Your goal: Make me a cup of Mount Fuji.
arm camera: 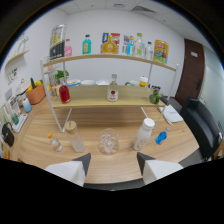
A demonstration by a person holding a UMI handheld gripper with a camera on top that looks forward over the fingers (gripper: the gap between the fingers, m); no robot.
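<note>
1. Nearest the camera, the gripper (pixel 113 161) hangs above the wooden table (pixel 120 172) with its 2 white fingers (pixel 67 171) spread wide apart and nothing between them.
2. Just ahead, almost on the midline of the open gap, stands a clear faceted glass (pixel 108 141), upright and apparently empty. I take it as the cup the drink is to be built in.
3. The relation that matters: the glass lies straight ahead of the fingers, only slightly toward the left one, and its long axis is vertical, so a forward approach would put 1 finger at each side of its wall.
4. Left of the glass, a clear bottle with a tan cap (pixel 74 135) stands upright, and a small bottle with an orange cap (pixel 54 142) stands further left.
5. Right of the glass, a white-capped bottle (pixel 143 133) stands upright, close enough that the right finger could brush it; beyond it sits a small blue bottle (pixel 160 137).
6. Farther back, a 2-tier shelf (pixel 112 59) carries a red bottle (pixel 64 93), a small clear bottle (pixel 113 91) and a top row of colourful bottles and cartons.
7. Which ingredient comes first cannot be read from this view.
</note>
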